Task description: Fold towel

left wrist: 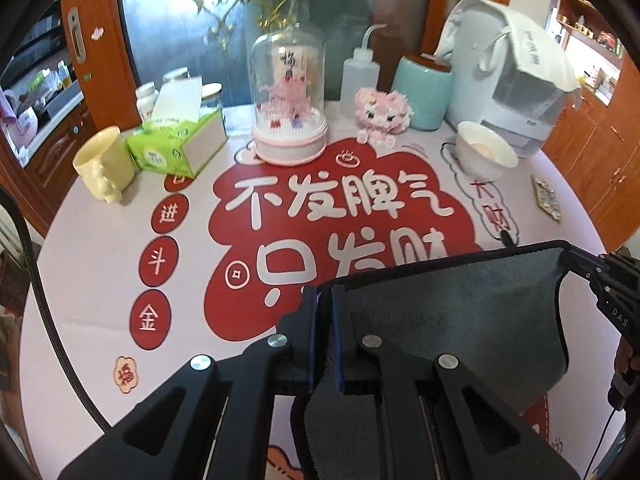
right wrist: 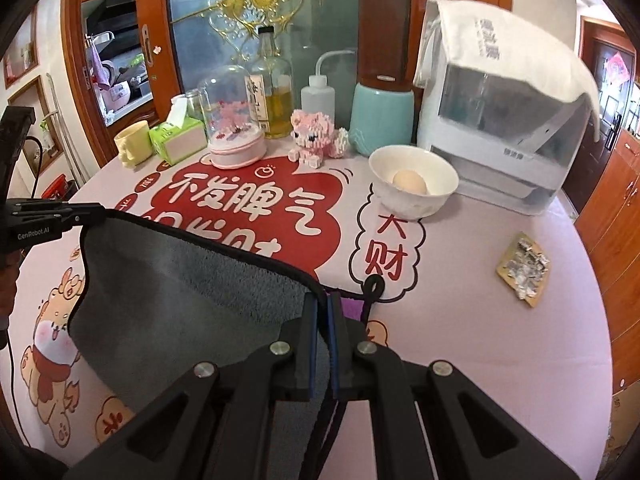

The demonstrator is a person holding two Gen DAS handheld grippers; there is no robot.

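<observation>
Apparently lifted, grey black-edged towel [right wrist: 192,280] taut between both clamped grippers.

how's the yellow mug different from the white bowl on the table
The yellow mug is pale yellow with a lumpy, bumpy base; the white bowl is smooth and white. The mug is tall and narrow, the bowl low and wide. The bowl holds an egg; the mug's inside cannot be seen. Both stand upright on the tablecloth.

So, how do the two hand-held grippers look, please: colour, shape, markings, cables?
The left hand-held gripper and the right hand-held gripper are matte black, with angular linkage arms, silver round pivot pins and blue finger pads. White "GenRobot.AI" lettering marks the left one's side. Thin black cables trail from both.
</observation>
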